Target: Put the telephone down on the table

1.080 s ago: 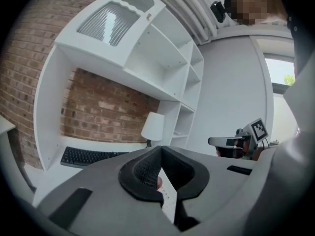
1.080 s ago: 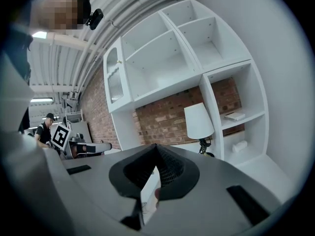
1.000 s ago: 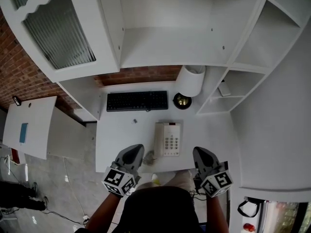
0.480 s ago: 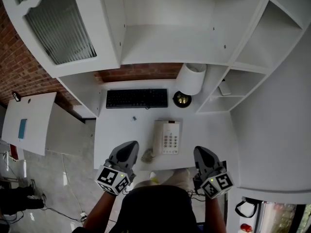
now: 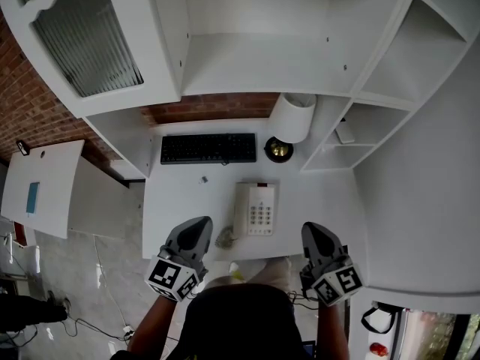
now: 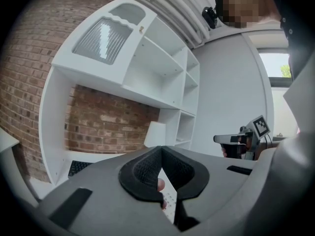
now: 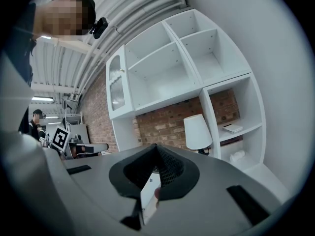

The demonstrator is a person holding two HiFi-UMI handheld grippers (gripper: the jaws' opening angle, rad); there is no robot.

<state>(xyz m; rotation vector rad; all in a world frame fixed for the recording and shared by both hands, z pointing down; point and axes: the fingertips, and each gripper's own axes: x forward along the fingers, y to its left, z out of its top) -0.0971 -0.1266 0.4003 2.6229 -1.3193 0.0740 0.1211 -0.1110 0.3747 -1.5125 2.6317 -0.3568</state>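
telephone (image 5: 255,209): flat on the table (image 5: 324,201), near its front edge, between the two grippers, touching neither
left gripper (image 5: 197,228): jaws together, nothing held
right gripper (image 5: 314,231): same, closed and empty
writing: keypad print too small to read
hard to make out: small clump (image 5: 224,238) at the phone's front-left corner
surface/room: white table — keyboard (image 5: 208,148) and lamp (image 5: 292,118) at back edge; white shelves (image 5: 259,58); brick wall (image 5: 214,106)

Office, white desk (image 5: 319,201), keyboard (image 5: 208,148), telephone (image 5: 255,209), shelves (image 5: 255,62)
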